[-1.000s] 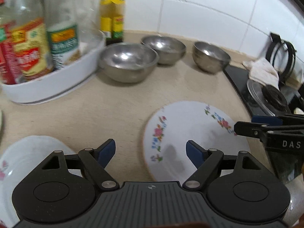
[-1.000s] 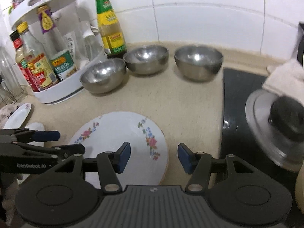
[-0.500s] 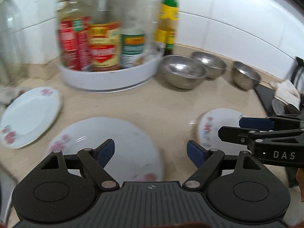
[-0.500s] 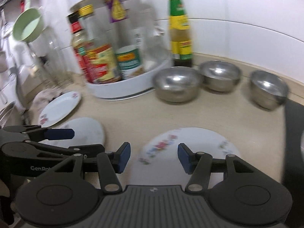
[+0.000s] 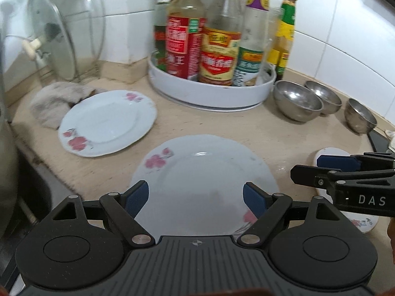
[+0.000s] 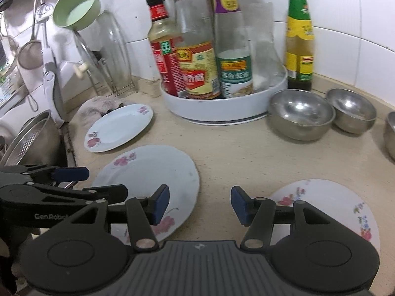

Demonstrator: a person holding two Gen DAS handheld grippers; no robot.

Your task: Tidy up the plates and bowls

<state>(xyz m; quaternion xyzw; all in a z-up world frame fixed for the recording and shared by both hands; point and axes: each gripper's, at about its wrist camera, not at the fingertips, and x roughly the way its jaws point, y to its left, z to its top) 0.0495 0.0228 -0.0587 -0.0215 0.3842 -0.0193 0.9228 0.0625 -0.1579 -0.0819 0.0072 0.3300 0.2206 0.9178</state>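
We hold both grippers above the near edge of the counter (image 5: 246,133), angled down. The left gripper (image 5: 196,196) has its jaws spread wide with nothing between the pads; the large pink-flowered plate (image 5: 205,172) lies flat beneath it, untouched. The right gripper (image 6: 200,204) has its jaws partly apart and also empty, over bare counter between that large plate (image 6: 148,170) and the plate with small flowers (image 6: 328,197) to the right.

We judge the step in hand to be picking up the large plate so the plates can be stacked. To do it well:
- Lower the left gripper to the near rim, where the raised edge gives the pads purchase.
- Close on the rim only, one pad above and one below, since the plate lies flat on the counter.
- Lift level; glazed china may slip.

Farther left, a smaller pink-flowered plate (image 5: 106,123) rests with its far rim on a cloth (image 5: 51,101).

Containers, near to far: three steel bowls (image 5: 297,103) stand in a row at the right, all empty. Behind them the white turntable tray (image 5: 209,97) holds upright sauce bottles (image 5: 185,34); one green-capped bottle (image 6: 300,39) stands outside it against the tiled wall.
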